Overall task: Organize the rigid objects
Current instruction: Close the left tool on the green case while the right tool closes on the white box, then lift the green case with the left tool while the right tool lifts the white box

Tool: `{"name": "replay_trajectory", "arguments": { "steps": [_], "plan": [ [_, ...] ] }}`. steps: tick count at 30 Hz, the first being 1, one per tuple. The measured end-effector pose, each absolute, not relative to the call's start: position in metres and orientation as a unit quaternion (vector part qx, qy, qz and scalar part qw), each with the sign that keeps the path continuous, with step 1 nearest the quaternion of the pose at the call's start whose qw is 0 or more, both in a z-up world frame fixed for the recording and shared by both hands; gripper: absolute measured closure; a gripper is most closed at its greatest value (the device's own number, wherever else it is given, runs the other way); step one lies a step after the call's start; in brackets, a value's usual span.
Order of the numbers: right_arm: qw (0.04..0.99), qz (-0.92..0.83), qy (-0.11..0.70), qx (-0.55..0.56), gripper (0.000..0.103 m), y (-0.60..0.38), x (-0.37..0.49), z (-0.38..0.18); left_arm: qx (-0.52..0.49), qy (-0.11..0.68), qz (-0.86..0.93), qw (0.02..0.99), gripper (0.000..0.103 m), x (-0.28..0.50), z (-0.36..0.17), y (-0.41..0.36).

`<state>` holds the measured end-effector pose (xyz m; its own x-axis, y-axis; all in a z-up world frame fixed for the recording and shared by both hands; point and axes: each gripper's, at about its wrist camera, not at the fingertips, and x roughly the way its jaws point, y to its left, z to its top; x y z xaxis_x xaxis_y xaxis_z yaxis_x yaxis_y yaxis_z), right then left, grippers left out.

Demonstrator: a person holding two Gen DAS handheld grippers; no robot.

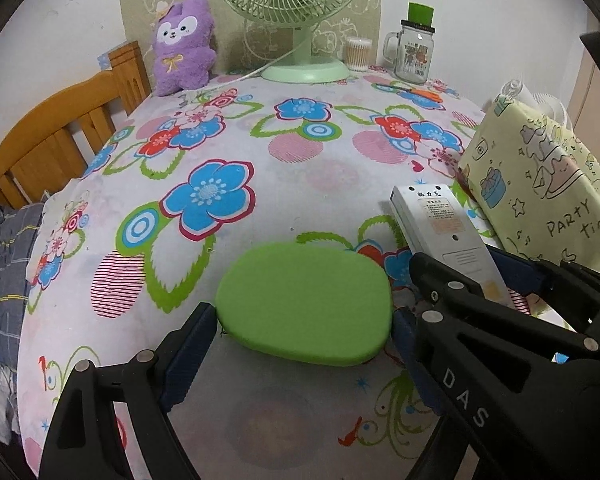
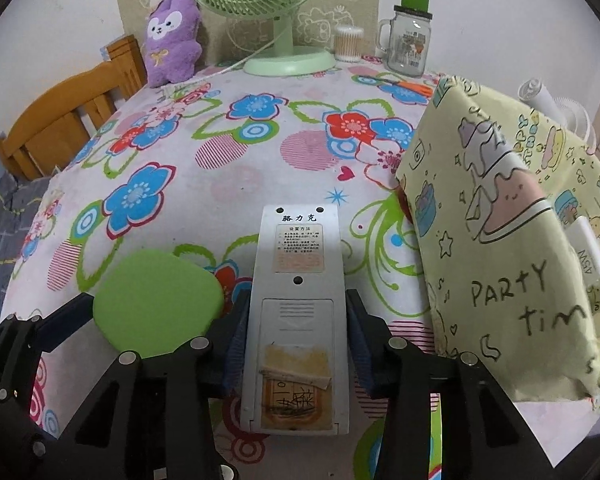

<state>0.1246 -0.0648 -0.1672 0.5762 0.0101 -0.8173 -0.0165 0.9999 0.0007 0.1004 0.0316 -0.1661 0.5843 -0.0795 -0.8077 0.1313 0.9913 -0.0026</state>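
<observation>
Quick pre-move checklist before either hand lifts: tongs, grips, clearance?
1. Right tongs shut on the remote: ok, both pads press its sides.
2. Grip point on the remote: ok, near the battery cover, roughly mid-length.
3. Left tongs around the green case: ok, a finger on each side.
4. Left tongs actually gripping the green case: cannot tell, pads sit at its edges but contact is unclear.
5. Clearance between the two tongs: not ok, the right set crowds the left one's right finger.
6. Yellow pouch beside the remote: ok, apart from it.
</observation>
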Motion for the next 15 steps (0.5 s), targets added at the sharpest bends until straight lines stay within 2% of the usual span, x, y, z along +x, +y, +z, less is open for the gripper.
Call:
{"name": "replay_trajectory", "arguments": {
  "steps": [15],
  "plan": [
    [0.902,0.013,0.431,0.0,0.056,-0.069,0.098,-0.139,0.024,0.42,-0.058,0.905,0.015,0.074,-0.139,0.027]
  ]
}}
